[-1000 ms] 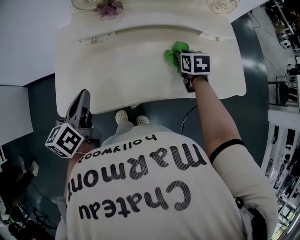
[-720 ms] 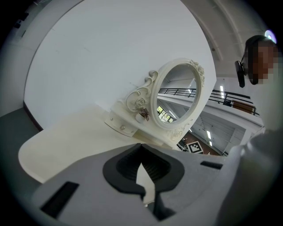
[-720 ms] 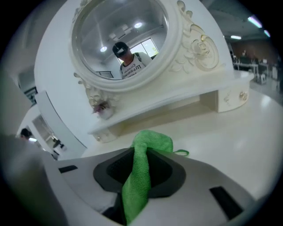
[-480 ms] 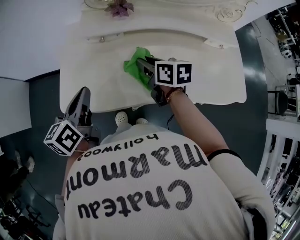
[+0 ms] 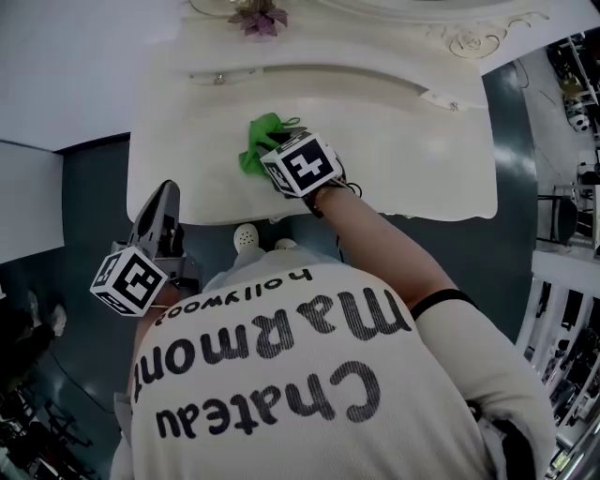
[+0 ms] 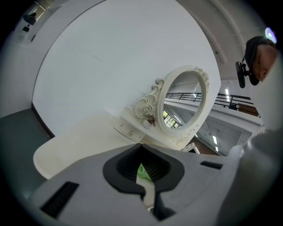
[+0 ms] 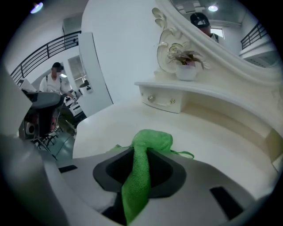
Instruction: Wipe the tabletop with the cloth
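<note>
A green cloth [image 5: 259, 141] [image 7: 148, 145] lies bunched on the cream tabletop [image 5: 403, 150] [image 7: 230, 141], left of its middle. My right gripper [image 5: 272, 157] [image 7: 138, 178] points steeply down at it under its marker cube. A strip of the cloth is pinched between its jaws, which have just been opening a little. My left gripper [image 5: 165, 197] [image 6: 147, 176] hangs off the table's near left corner, shut with nothing in it. Through its narrow slit a bit of the green cloth [image 6: 142, 171] shows far off.
An ornate oval mirror [image 6: 183, 103] stands on a raised shelf with small drawers [image 5: 319, 75] [image 7: 163, 99] at the back, and a small potted plant [image 5: 262, 17] [image 7: 185, 66] is on that shelf. Another person [image 7: 56, 81] is far left. My shoes [image 5: 246, 234] are under the front edge.
The right gripper has swept the cloth leftward across the tabletop, from its right part to left of the middle, and rolled. The left gripper has stayed by the near left corner.
</note>
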The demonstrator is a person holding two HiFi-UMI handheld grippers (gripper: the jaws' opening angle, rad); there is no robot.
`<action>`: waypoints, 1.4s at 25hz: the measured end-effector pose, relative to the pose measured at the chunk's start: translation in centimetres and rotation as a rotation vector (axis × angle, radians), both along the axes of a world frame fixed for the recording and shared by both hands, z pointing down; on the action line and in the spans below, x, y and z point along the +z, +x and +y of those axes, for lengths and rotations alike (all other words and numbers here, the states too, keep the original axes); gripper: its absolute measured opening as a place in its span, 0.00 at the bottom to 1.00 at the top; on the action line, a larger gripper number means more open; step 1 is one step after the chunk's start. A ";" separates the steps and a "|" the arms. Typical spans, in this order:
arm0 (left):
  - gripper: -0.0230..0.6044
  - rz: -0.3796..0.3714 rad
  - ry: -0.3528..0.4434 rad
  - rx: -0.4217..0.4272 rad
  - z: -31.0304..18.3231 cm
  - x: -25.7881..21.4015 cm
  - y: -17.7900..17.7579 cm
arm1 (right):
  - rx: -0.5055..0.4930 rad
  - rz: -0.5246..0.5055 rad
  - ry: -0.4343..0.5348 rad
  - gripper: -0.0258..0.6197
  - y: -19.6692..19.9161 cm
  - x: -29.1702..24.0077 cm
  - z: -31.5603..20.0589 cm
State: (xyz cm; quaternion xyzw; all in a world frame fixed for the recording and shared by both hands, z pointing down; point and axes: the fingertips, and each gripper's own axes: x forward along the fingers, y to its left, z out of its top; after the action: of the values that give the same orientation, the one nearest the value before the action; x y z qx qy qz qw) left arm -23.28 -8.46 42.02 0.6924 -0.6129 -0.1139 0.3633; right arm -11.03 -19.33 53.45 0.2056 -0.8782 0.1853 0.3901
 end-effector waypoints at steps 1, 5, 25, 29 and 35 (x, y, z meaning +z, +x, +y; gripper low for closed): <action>0.05 0.000 0.000 -0.002 0.0 0.0 -0.1 | -0.013 0.011 -0.008 0.21 -0.1 0.0 -0.1; 0.05 0.002 -0.001 0.004 0.0 0.2 0.3 | -0.045 0.042 -0.007 0.21 -0.2 0.0 -0.1; 0.05 -0.028 0.016 0.024 -0.2 -1.3 2.3 | 0.010 0.011 -0.007 0.20 3.7 0.1 -0.7; 0.05 -0.025 0.019 0.036 -0.3 -1.3 3.4 | 0.036 0.029 0.020 0.20 5.4 -0.1 -1.3; 0.05 -0.021 0.019 0.055 -0.6 -1.4 5.1 | 0.087 0.014 0.010 0.20 8.0 0.0 -1.7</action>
State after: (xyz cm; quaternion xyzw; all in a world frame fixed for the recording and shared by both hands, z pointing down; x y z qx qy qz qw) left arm -18.17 -9.03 40.66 0.7136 -0.5963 -0.1021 0.3533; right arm -3.03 -21.05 53.48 0.2468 -0.8666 0.1961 0.3868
